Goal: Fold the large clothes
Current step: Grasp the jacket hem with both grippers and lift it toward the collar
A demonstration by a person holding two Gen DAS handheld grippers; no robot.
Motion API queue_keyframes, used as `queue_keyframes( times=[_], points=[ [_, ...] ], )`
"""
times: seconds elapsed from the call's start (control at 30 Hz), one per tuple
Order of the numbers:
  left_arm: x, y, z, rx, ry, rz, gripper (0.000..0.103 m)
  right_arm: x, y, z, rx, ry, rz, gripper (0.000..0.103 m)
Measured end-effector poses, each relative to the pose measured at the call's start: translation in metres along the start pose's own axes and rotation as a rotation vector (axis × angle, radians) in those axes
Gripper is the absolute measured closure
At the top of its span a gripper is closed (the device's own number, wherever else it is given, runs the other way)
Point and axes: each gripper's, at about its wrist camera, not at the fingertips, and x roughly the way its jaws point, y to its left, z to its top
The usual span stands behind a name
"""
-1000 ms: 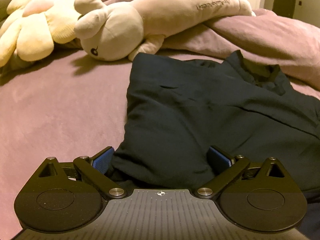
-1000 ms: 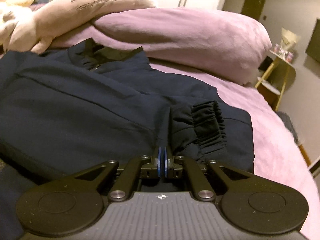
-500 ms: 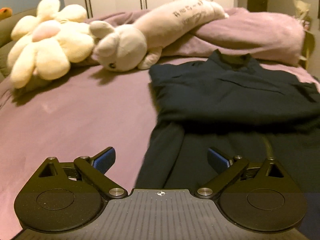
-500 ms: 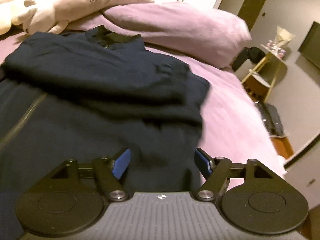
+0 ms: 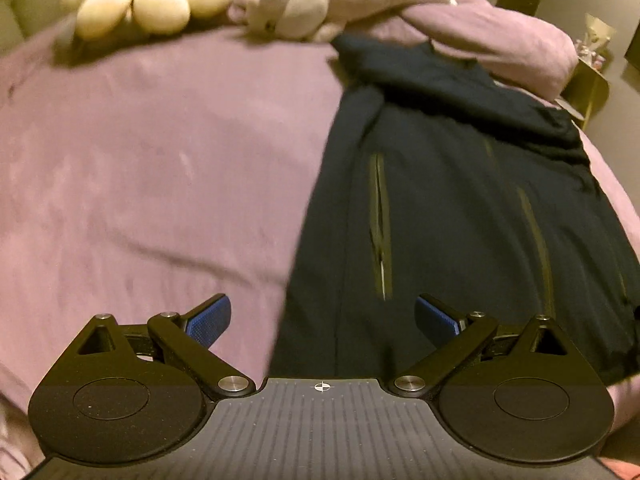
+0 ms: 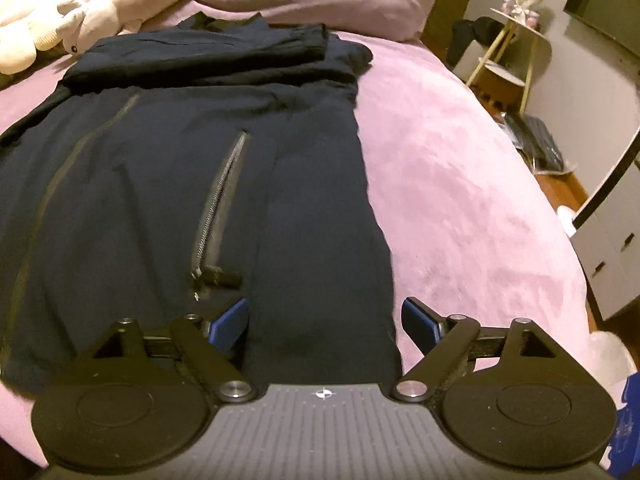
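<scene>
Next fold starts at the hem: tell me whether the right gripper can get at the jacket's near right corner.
Probably yes: the right gripper hangs open just above the jacket there, with nothing between them.

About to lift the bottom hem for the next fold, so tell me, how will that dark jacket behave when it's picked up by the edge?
The dark jacket will probably drape and sag, since it lies limp with soft creases. The sleeves folded across its chest may slide off. Its smooth fabric looks a little slippery.
</scene>
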Motion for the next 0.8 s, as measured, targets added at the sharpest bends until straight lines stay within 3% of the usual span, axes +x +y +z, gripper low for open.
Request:
queue_keyframes(
  times=[0.2, 0.33, 0.4, 0.47, 0.57, 0.67, 0.73, 0.8],
  points=[
    [0.007, 0.006, -0.015, -0.049, 0.025, -0.09, 0.004, 0.002, -0.023, -0.007, 0.114, 0.019, 0.193, 0.018],
    [0.022, 0.02, -0.012, -0.138, 0.077, -0.131, 0.022, 0.01, -0.038, -0.008, 0.214, 0.055, 0.279, 0.019],
    [0.027, 0.029, -0.011, -0.196, 0.1, -0.147, 0.028, 0.013, -0.047, -0.008, 0.261, 0.064, 0.313, 0.027],
    [0.027, 0.035, -0.01, -0.232, 0.107, -0.177, 0.036, 0.016, -0.054, -0.008, 0.287, 0.074, 0.335, 0.05],
    [0.026, 0.038, -0.006, -0.232, 0.109, -0.202, 0.047, 0.018, -0.064, -0.009, 0.316, 0.092, 0.344, 0.069],
    [0.019, 0.036, -0.002, -0.216, 0.09, -0.24, 0.057, 0.018, -0.079, -0.01, 0.379, 0.091, 0.407, 0.07],
    [0.017, 0.036, 0.001, -0.216, 0.073, -0.279, 0.056, 0.02, -0.083, -0.012, 0.392, 0.093, 0.419, 0.068],
    [0.02, 0.031, 0.004, -0.198, 0.083, -0.276, 0.047, 0.024, -0.087, -0.013, 0.398, 0.096, 0.433, 0.066]
  ],
)
